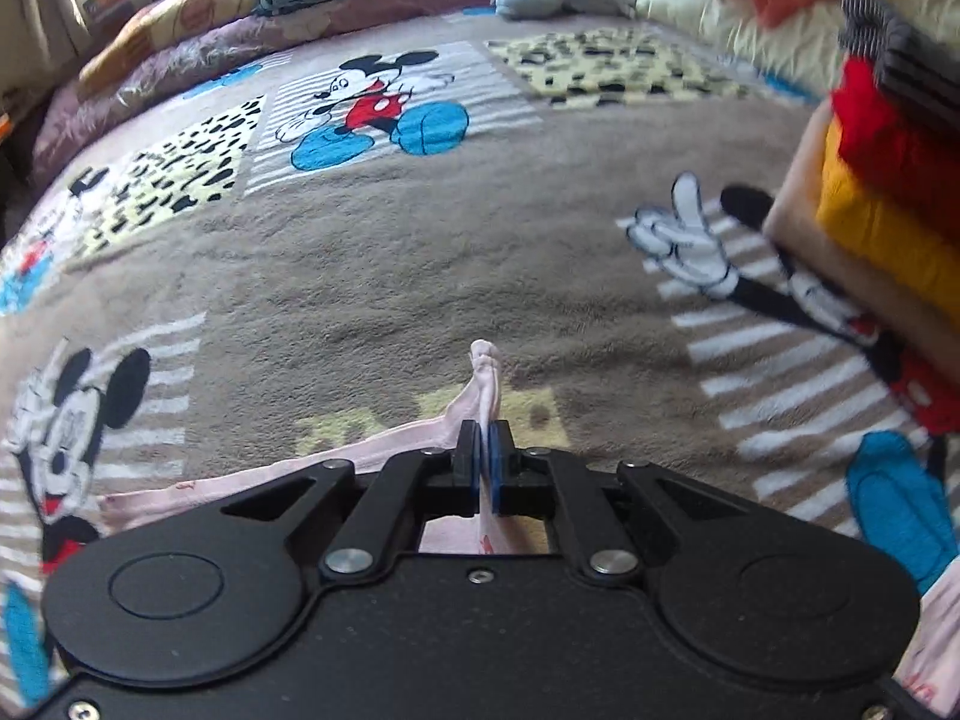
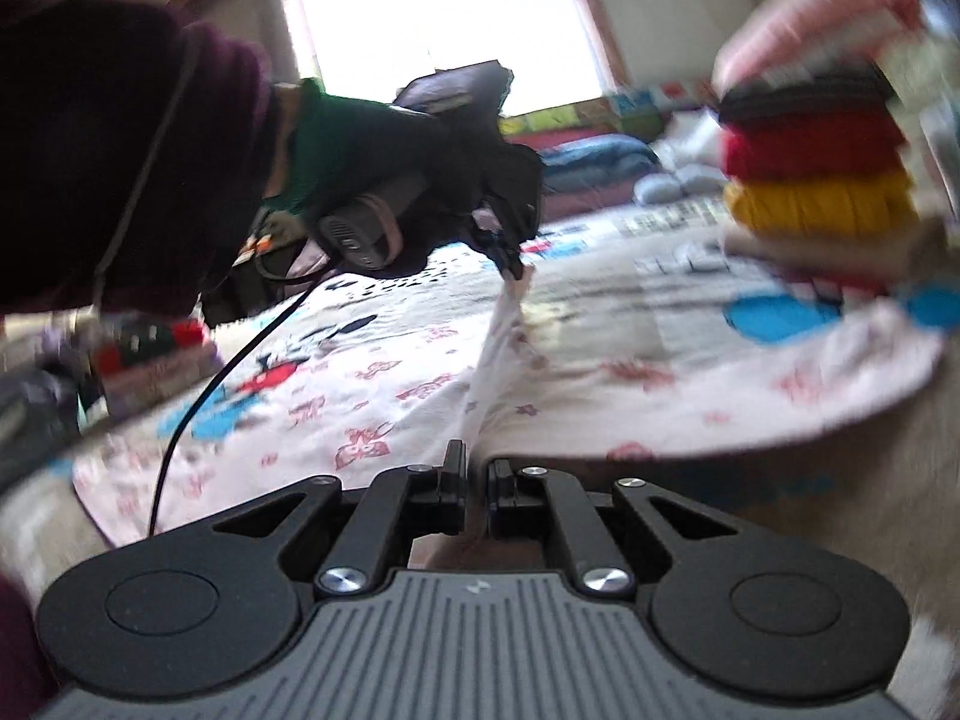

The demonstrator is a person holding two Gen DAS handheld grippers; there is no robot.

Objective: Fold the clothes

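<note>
Pink printed garment (image 2: 420, 396) lies spread on the cartoon-mouse blanket (image 1: 420, 276) near a stack of folded clothes (image 2: 816, 180), its edge pinched by the clamped left gripper (image 1: 486, 462) and right gripper (image 2: 477, 492).

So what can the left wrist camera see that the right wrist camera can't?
Only the left wrist view shows the blanket's whole Mickey picture and the left gripper's blue pads up close, shut on a pink cloth.

Only the right wrist view shows the window, a person's sleeve, the hand holding the left gripper, and the right gripper, with a small gap between its fingers.

Both show the pink cloth, the blanket and the stack of folded clothes.
</note>
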